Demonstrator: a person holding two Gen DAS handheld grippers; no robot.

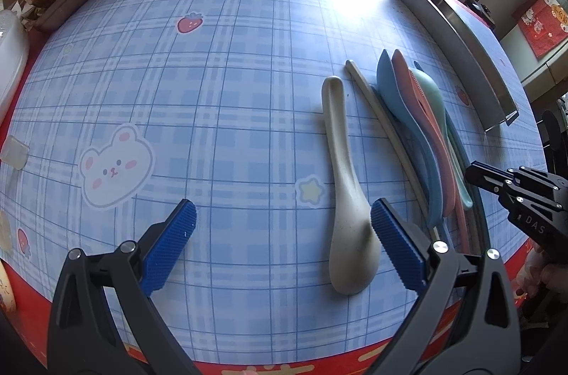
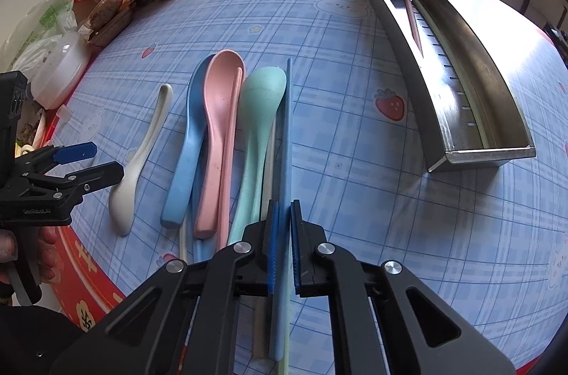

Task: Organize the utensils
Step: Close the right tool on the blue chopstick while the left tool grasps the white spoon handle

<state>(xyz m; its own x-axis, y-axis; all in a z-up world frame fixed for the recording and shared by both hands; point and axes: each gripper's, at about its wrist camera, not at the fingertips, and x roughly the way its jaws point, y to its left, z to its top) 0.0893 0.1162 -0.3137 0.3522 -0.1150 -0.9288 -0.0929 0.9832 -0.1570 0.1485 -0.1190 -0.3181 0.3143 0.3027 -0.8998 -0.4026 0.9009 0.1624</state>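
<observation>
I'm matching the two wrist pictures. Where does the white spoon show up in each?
Left wrist view: white spoon lies lower centre, handle pointing away, bowl beside the left gripper's right pad.
Right wrist view: white spoon lies left of centre, leftmost of the utensils.
Shared landmark: the blue spoon lies to its right in both.

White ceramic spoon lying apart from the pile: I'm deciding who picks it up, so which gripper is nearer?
Left. The left gripper hangs open over the white ceramic spoon; the right gripper is clamped on a blue chopstick.
</observation>
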